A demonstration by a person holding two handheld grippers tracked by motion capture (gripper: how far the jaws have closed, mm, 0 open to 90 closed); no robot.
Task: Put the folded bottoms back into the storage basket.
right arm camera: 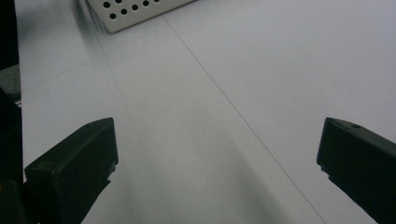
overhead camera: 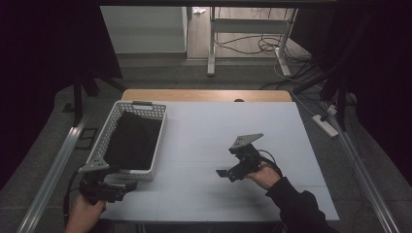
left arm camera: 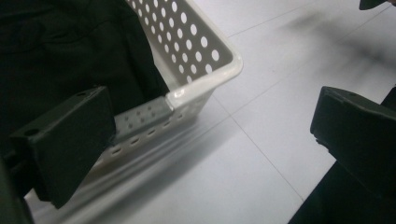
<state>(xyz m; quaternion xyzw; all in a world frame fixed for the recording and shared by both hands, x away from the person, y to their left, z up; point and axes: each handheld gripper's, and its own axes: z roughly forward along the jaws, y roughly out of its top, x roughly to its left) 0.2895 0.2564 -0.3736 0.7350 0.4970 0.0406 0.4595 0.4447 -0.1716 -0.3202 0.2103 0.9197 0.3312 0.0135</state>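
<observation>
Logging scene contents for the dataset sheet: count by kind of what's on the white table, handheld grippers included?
White perforated plastic basket: 1
Black folded cloth lying inside the basket: 1
Handheld two-jaw grippers: 2, namely the left gripper at the basket's near corner and the right gripper over bare tabletop, both with jaws open and empty
Total: 4

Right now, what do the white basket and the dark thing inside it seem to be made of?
The basket looks like moulded plastic: a glossy off-white rim and walls pierced with even round holes. The dark thing inside it seems to be cloth, matte black with soft folds, though the fabric type cannot be told.
</observation>
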